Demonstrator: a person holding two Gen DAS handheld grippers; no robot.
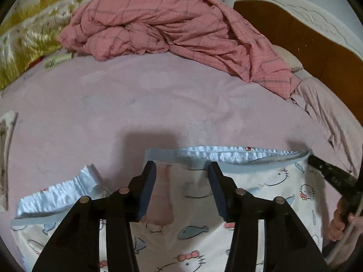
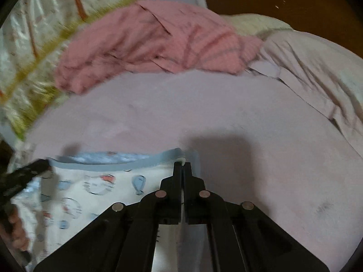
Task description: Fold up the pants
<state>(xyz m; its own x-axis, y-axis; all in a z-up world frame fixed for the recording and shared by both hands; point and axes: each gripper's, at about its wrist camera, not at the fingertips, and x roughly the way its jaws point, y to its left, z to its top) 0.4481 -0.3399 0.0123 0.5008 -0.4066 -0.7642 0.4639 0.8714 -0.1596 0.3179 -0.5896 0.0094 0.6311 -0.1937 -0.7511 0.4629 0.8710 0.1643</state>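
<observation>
— Where were the pants (image 1: 261, 181) when you looked?

— Spread flat on the pink bedsheet (image 1: 136, 104), near the front edge of the bed. White cloth with cartoon cats and small fish printed on it, and a pale blue ruched waistband (image 1: 226, 154) along the far side. A second stretch of that blue band (image 1: 59, 192) lay off to the left, lower down.

— And the left gripper (image 1: 181, 181)?

— Its 2 fingers stood apart, about halfway open, hovering just above the pants near the waistband. Cloth showed in the gap, but the pads (image 1: 147, 192) weren't pressing on it. It held nothing.

— The right gripper (image 2: 182, 165)?

— Pinched fully together at the right corner of the waistband (image 2: 145, 162). A bit of white cloth poked out at the tips, so it had the pants by that corner. From the left wrist view I could see its black finger (image 1: 329, 172) meeting the band's right end, with the person's hand (image 1: 338, 224) behind it.

— Anything else on the bed?

— A crumpled pink plaid blanket (image 1: 172, 29) heaped at the far side, well apart from the pants. A pale pillow (image 1: 285, 56) against the wooden headboard (image 1: 295, 34), and a yellow-green patterned cloth (image 1: 29, 34) far left.
</observation>
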